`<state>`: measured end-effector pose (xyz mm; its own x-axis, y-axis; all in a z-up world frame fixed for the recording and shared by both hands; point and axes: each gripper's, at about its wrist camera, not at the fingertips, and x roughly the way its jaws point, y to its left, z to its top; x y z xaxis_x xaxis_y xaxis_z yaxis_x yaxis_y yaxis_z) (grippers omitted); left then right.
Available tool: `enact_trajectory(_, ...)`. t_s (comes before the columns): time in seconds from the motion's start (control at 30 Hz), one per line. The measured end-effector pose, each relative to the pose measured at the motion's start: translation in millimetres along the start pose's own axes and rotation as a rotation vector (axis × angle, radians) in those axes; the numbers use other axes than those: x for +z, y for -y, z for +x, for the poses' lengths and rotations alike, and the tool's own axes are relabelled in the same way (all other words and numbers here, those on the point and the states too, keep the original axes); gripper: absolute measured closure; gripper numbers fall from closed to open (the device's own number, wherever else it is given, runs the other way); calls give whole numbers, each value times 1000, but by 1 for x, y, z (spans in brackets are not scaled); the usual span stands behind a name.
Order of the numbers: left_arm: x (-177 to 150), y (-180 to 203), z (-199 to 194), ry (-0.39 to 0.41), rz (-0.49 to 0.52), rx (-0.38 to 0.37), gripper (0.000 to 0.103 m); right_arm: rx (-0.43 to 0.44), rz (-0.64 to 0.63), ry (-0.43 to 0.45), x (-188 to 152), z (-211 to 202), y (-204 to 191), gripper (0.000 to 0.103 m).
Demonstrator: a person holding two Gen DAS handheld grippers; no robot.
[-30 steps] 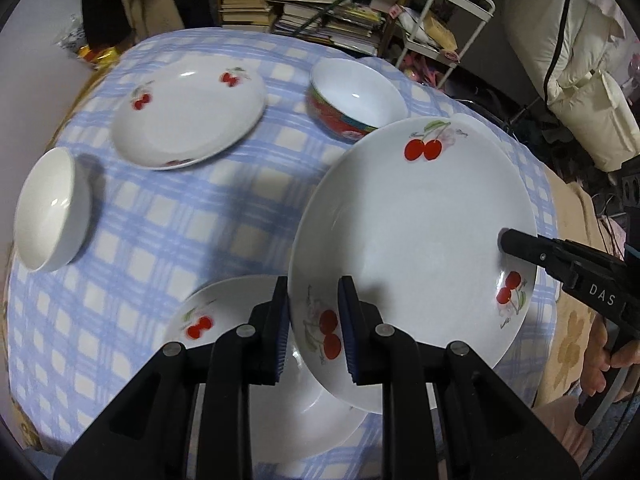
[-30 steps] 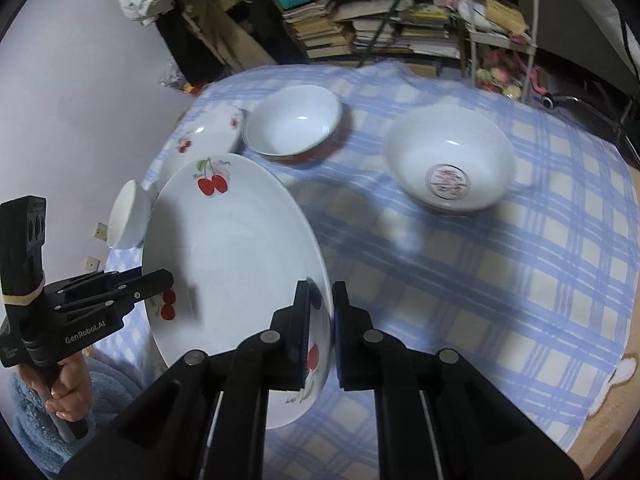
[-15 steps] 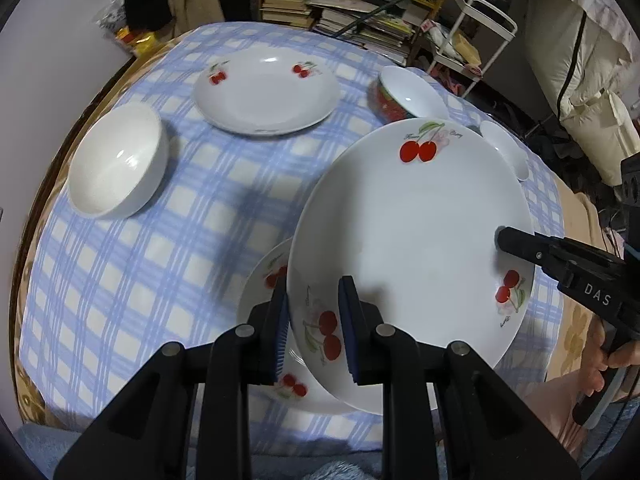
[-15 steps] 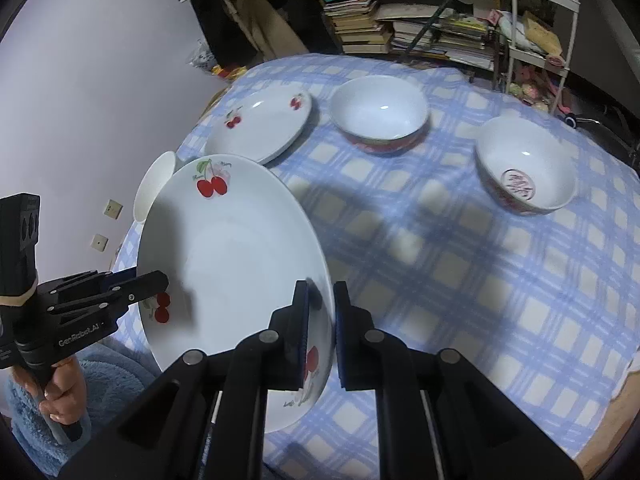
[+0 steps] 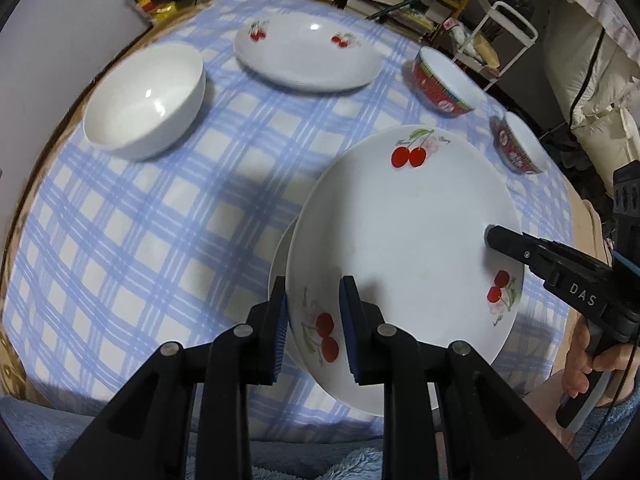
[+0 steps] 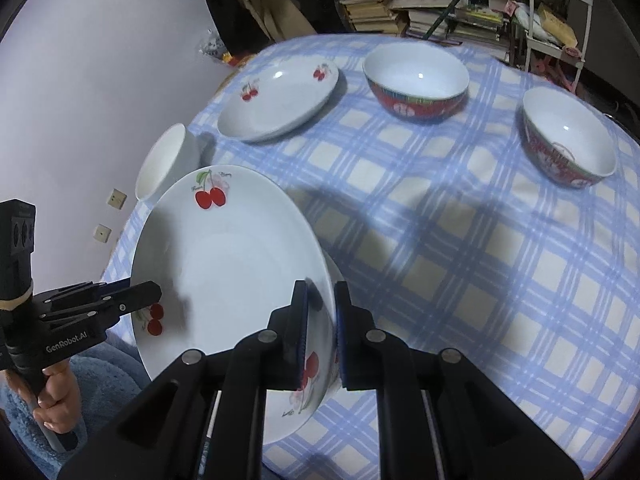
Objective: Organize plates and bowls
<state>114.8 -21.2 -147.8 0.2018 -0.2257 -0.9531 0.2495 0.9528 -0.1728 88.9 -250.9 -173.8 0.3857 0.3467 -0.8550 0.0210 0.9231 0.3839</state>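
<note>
A large white plate with cherry prints (image 5: 400,240) (image 6: 232,264) hangs tilted over the near side of the blue-checked table. My left gripper (image 5: 313,320) is shut on its near rim. My right gripper (image 6: 320,320) is shut on the opposite rim. Each shows in the other's view, the right gripper (image 5: 492,236) at the right and the left gripper (image 6: 152,292) at the left. Just beneath the held plate lies a second plate (image 5: 280,256), only its left edge showing.
On the cloth (image 5: 160,240) stand a plain white bowl (image 5: 144,96) (image 6: 164,164), another cherry plate (image 5: 306,56) (image 6: 280,100) and two red-patterned bowls (image 5: 440,84) (image 6: 416,80), (image 5: 516,148) (image 6: 568,140). Book stacks and a white trolley (image 5: 508,28) stand beyond the table.
Both grippers have carried the cherry plate sideways until it covers the plate lying on the table, which showed plainly before. Both grips are unchanged.
</note>
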Motion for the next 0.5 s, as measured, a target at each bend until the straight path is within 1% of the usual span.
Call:
enact_trajectory(0.17,-5,-5,15,-28,-20,-2,80,-5,12,-46,-3,18,3,89)
enact_trajectory(0.33,-6,-9,24,-42,-36,-4,79,-17,7,-68,-5,29,3,88)
enact_trajectory(0.43,-7,-6,27,-38,-17,35,79,-22,4,-77,-6,34,2,88)
enact_trajectory(0.5,-7,-6,31,-47,-19,36,78,-25,-1,-88,-7,37,2,87)
